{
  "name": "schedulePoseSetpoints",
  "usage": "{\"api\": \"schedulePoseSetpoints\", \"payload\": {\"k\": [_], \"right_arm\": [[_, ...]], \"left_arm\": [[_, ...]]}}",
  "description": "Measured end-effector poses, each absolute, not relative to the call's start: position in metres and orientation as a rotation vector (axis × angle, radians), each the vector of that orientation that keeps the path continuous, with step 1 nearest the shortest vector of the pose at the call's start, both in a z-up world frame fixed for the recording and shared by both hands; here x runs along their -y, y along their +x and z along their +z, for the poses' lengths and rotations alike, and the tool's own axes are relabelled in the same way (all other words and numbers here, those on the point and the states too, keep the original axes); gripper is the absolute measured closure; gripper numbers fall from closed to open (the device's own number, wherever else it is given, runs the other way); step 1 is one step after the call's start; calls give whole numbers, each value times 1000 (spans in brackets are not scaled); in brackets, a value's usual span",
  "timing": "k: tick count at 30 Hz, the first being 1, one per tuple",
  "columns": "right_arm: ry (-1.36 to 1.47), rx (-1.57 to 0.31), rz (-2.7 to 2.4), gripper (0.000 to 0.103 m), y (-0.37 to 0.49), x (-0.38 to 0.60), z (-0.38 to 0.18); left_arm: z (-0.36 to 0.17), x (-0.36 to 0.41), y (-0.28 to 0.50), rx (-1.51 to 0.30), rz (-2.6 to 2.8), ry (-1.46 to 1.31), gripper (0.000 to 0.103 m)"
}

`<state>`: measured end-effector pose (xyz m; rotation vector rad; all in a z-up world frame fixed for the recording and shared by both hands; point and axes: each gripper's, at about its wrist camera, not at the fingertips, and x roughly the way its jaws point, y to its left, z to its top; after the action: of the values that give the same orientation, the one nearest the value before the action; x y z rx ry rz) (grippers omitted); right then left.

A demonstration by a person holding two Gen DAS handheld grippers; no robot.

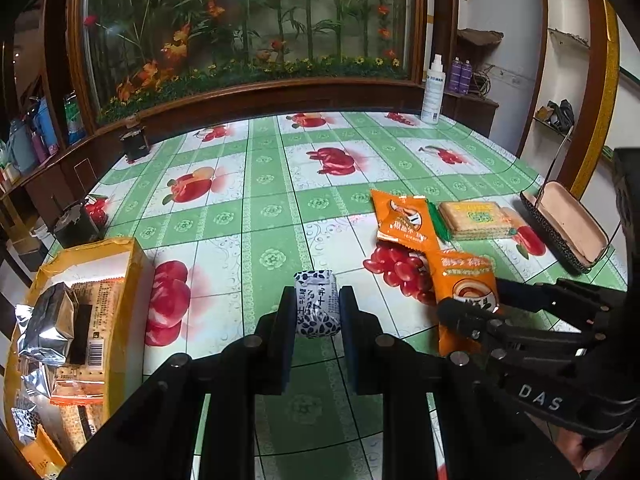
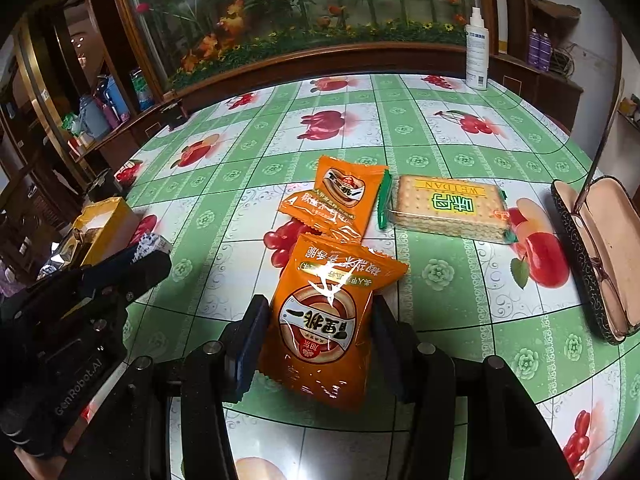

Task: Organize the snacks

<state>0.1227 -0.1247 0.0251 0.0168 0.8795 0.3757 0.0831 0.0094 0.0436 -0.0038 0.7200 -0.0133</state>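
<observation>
**Both grippers loaded; the box lies to the left**

The left gripper (image 1: 316, 312) is clenched on a small blue-and-white packet (image 1: 317, 306), held just above the worktop (image 1: 248, 208). The yellow box (image 1: 120, 276), already carrying foil and orange packets, sits at the near left edge of the worktop, left of that gripper and close beside it; its long axis runs near to far. So the left hand is the nearer one to the box, and its coming move is likely a short carry leftward over the box's right wall.

The right gripper (image 2: 320, 332) grasps an orange pouch (image 2: 328, 320) by its sides, the pouch's long axis lying along the fingers. From here the box (image 2: 106, 220) is far off to the left, beyond the left gripper (image 2: 140, 256), which stands in the way.

Still on the worktop: two orange pouches (image 2: 340, 200), overlapping, and a cracker pack (image 2: 448, 208) just right of them. An open glasses case (image 2: 596, 264) lies at the right edge, a spray bottle (image 2: 477, 50) at the far side.

The worktop wears a glossy green-and-white fruit-print cloth; behind it stands a wood-framed glass case of artificial flowers
</observation>
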Motion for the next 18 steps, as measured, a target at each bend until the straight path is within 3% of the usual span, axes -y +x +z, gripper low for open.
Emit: {"api": "schedulePoseSetpoints", "payload": {"k": [18], "right_arm": [[-2, -840, 397, 48, 113, 116, 30]], "left_arm": [[60, -17, 72, -667, -16, -36, 83]]}}
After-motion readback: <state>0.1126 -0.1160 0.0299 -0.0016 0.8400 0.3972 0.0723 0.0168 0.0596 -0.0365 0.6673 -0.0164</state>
